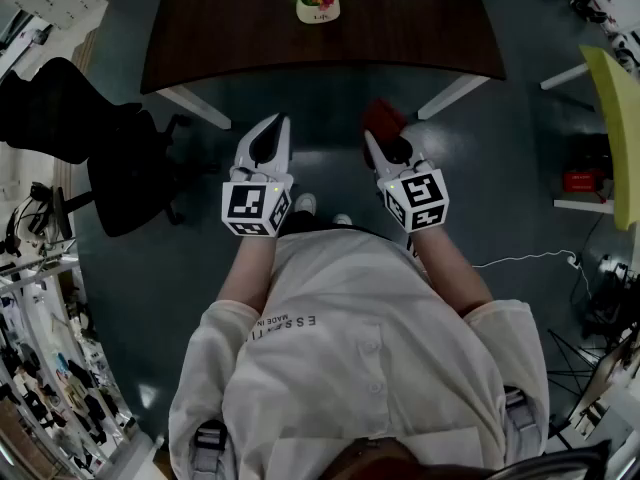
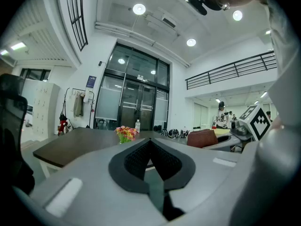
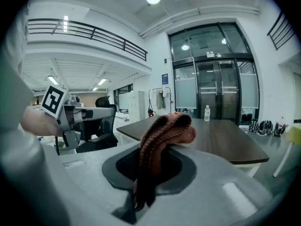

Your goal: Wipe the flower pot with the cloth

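Observation:
The flower pot (image 1: 318, 9), white with red and yellow flowers, stands on the dark brown table (image 1: 230, 28) at its far middle. It also shows small in the left gripper view, as the flower pot (image 2: 125, 134) past my jaws. My left gripper (image 1: 274, 126) is held level in front of the table, shut with nothing between its jaws (image 2: 150, 144). My right gripper (image 1: 376, 140) is shut on a reddish-brown knitted cloth (image 1: 383, 118), which bunches over the jaws, the cloth (image 3: 164, 132) filling the right gripper view. Both grippers hang short of the table's near edge.
A black office chair (image 1: 95, 143) stands at the left of the table. A yellow-green chair (image 1: 618, 118) and a red object (image 1: 580, 180) are at the right, with a white cable (image 1: 530, 258) on the floor. A water bottle (image 3: 207, 112) stands on the table.

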The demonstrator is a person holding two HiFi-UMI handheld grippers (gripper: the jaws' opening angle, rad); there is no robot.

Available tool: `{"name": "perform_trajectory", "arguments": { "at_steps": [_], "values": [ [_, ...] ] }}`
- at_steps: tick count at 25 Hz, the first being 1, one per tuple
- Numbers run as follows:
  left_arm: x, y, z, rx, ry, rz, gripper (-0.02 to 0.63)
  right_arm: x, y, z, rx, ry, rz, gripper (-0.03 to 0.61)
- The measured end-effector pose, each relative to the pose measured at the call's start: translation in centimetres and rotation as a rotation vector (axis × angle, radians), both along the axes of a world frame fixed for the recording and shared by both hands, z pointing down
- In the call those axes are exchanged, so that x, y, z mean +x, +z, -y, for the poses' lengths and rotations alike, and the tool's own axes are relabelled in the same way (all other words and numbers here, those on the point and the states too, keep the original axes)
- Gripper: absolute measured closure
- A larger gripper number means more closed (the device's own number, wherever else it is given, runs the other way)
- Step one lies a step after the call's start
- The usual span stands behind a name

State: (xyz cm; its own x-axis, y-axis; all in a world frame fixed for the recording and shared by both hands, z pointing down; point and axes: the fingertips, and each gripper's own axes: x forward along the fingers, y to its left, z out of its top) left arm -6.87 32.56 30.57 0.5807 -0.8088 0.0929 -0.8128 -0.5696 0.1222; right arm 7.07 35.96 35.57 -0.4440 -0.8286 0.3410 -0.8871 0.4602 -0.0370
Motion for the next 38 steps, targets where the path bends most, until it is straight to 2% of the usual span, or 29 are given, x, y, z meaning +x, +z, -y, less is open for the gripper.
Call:
{"name": "perform_trajectory", "arguments": {
  "at_steps": [11,18,22,27,31,38],
  "values": [
    [0.0,0.0,-0.5,0.001,-0.016,-0.006,0.603,0.3,0.3,-0.4,0.0,0.001,0.006,0.532],
    [0.5,0.1,-0.4,0.009,-0.024,-0.033,0.603,1.7,0.4,-0.7,0.005,0.026,0.048,0.532],
    [1.5,0.3,-0.5,0.01,0.01,-0.035,0.6,3.1,1.4,-0.6,-0.034,0.057,0.059,0.532],
    [1.4,1.0,0.0,-0.003,-0.016,-0.032,0.598,4.4,2.9,-1.0,-0.069,0.08,0.086,0.532],
    [0.5,1.0,1.5,-0.013,-0.034,-0.035,0.598,5.3,2.7,0.8,-0.079,0.12,0.118,0.532],
    [0.9,2.9,7.2,-0.037,-0.014,-0.054,0.598,6.9,3.8,6.9,-0.091,0.141,0.078,0.532]
  ]
}}
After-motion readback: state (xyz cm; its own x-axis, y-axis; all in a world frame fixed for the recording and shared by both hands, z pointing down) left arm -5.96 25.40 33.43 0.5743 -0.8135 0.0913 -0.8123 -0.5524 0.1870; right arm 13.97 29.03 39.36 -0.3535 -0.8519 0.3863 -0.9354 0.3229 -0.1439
